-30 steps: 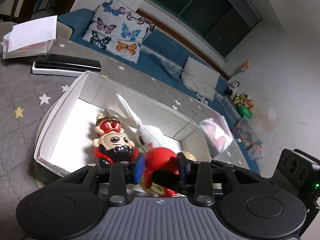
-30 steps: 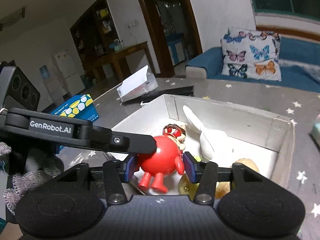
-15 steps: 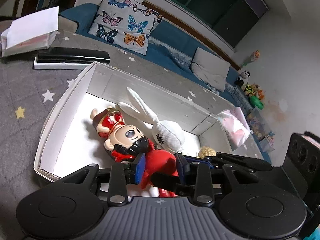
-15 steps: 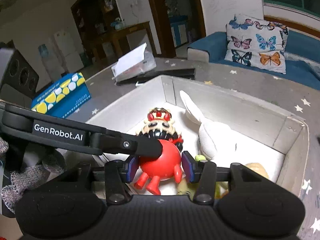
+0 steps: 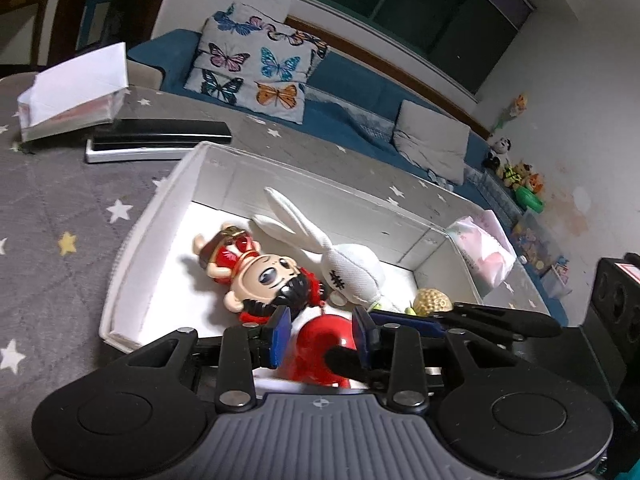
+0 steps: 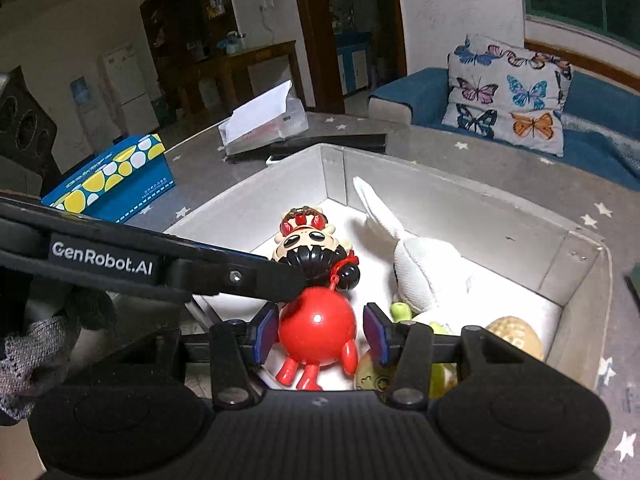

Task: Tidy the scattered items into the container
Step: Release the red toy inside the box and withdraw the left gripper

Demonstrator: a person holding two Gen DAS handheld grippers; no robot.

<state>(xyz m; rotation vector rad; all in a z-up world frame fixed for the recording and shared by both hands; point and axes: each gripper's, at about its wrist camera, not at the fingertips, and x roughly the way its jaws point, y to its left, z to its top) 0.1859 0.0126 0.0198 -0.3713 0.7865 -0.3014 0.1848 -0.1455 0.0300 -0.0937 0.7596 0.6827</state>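
A white open box [image 5: 160, 216] [image 6: 448, 208] lies on the grey star cloth. In it lie a bearded doll in red [image 5: 260, 276] [image 6: 312, 244], a white rabbit plush [image 5: 344, 268] [image 6: 424, 268] and a tan ball [image 5: 432, 300] [image 6: 516, 332]. A round red toy with legs [image 6: 318, 330] [image 5: 324, 340] sits low at the box's near edge. My right gripper [image 6: 320, 332] straddles it; its blue pads stand a little off its sides. My left gripper [image 5: 322, 336] also has the toy between its pads, with small gaps, and one of its fingers [image 6: 256, 276] lies over the toy's top.
A black and white flat case [image 5: 156, 140] and a clear box with white paper [image 5: 76, 92] lie beyond the box. A blue dotted tissue box [image 6: 112, 180] is at its left. A pink bag [image 5: 484, 248] sits at its right end. A blue sofa with butterfly cushion [image 5: 260, 68] is behind.
Both grippers have come down with the red toy into the box's near end. The right pads have spread slightly off the toy.
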